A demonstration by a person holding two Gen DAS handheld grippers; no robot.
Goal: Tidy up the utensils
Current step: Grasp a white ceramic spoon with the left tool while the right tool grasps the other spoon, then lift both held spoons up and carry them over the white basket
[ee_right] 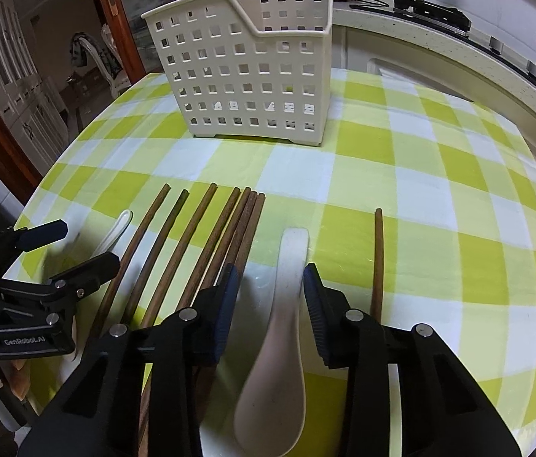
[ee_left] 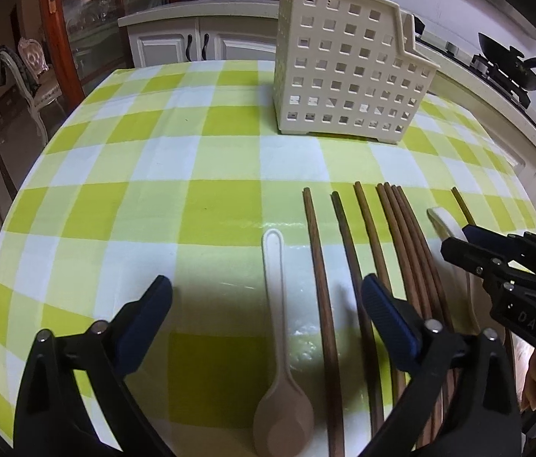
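My left wrist view looks steeply down along its fingers (ee_left: 161,297), close over the checked worktop (ee_left: 115,190), facing the basket (ee_left: 344,76). My right wrist view sits just beside it, equally close and tilted. Both share the basket (ee_right: 252,76), the chopsticks (ee_left: 401,236) (ee_right: 230,228), and each catches the other's gripper.

Counts on the checked tablecloth

Two white spoons (ee_left: 282,361), eight brown chopsticks (ee_right: 199,243) (seven fanned together, one apart), one slotted holder (ee_right: 252,76), two grippers (ee_right: 270,304).
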